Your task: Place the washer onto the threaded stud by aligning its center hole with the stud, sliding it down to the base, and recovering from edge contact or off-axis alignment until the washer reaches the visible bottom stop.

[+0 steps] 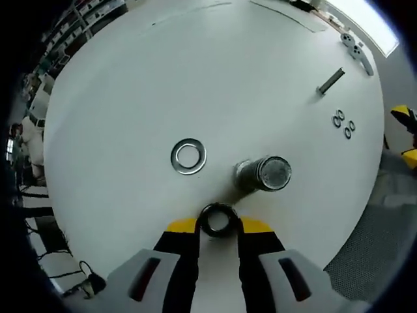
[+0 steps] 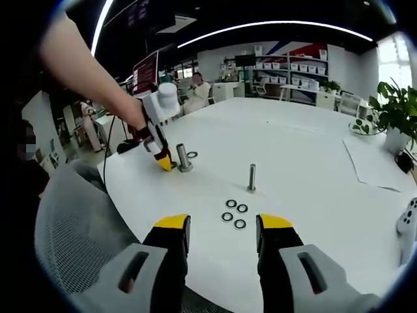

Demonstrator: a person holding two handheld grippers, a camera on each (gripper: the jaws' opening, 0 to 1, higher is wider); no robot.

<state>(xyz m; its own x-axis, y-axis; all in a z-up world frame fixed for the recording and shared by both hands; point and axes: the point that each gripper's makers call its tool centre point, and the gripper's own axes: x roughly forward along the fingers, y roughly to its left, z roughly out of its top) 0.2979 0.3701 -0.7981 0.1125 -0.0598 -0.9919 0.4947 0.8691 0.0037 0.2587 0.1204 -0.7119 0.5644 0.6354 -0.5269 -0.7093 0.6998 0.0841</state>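
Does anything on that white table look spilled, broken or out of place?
Nothing stands out. The table is tidy: a stud stands upright, four small rings lie flat in a cluster near it, and a washer lies flat beside the thick stud. The left gripper holds a dark ring.

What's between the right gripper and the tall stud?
In the right gripper view, four small rings lie on the table between the right gripper and the stud.
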